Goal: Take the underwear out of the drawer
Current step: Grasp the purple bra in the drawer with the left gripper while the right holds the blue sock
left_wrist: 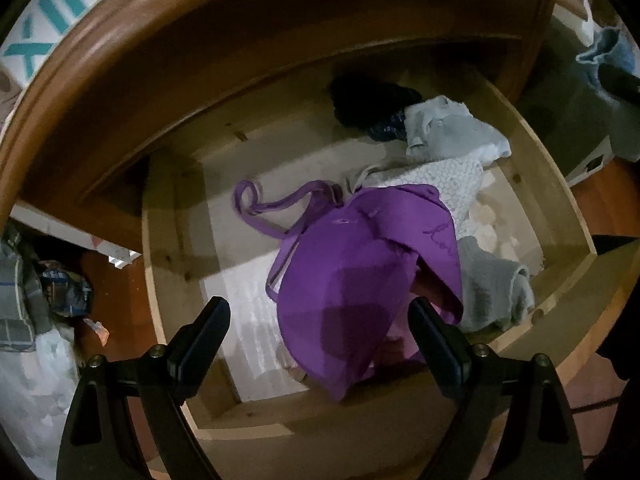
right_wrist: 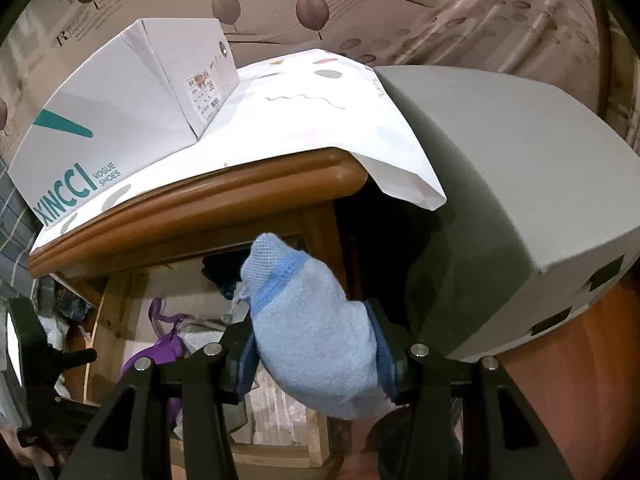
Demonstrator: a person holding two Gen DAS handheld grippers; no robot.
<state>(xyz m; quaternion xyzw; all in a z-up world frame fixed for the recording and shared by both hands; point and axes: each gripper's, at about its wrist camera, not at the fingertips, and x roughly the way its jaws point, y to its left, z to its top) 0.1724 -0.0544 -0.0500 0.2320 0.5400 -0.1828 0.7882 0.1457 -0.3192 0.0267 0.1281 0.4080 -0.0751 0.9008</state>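
The wooden drawer (left_wrist: 560,208) is pulled open under a brown cabinet top. In it lie a purple garment (left_wrist: 352,264) with long straps, a white patterned piece (left_wrist: 448,184), grey pieces (left_wrist: 452,128) and a dark bundle (left_wrist: 372,100) at the back. My left gripper (left_wrist: 320,332) is open just above the purple garment, its fingers on either side of it. My right gripper (right_wrist: 312,352) is shut on light blue underwear (right_wrist: 316,328) and holds it up in front of the cabinet, above the drawer (right_wrist: 112,320). The purple garment (right_wrist: 160,352) shows below it.
A white XINCCI shoebox (right_wrist: 120,120) stands on a white cloth (right_wrist: 320,112) over the cabinet top. A grey box (right_wrist: 500,208) stands to the right of the cabinet. Clothes and bags (left_wrist: 40,300) lie on the floor left of the drawer.
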